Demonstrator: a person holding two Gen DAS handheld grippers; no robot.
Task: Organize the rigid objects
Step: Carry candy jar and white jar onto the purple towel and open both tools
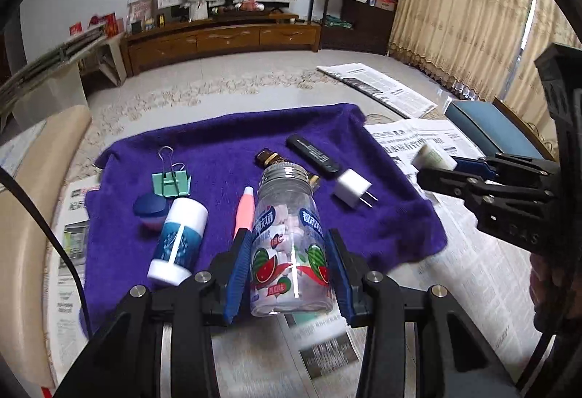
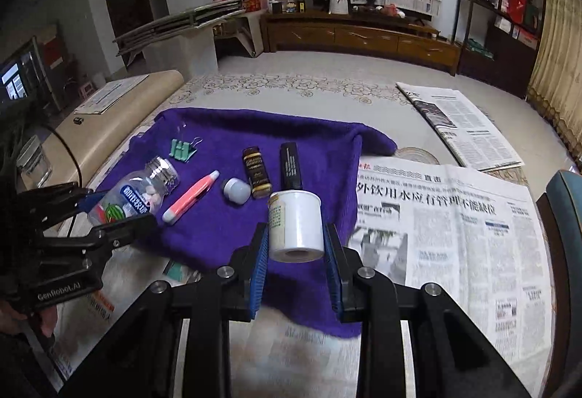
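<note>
While the left gripper clasps a clear plastic watermelon-label candy bottle lengthwise between its fingers, neck pointing ahead, the right gripper grips a white cylindrical jar above the purple towel's near edge.

Fuzzy purple cloth; glossy plastic jar.

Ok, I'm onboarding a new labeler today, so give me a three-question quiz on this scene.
1. True or false: the left gripper holds the clear candy bottle.
2. What does the right gripper hold: A) pink pen, B) white cap, C) binder clip?
3. What colour is the towel under the objects?

Key: 1 true; 2 B, the white cap; 3 purple.
</note>
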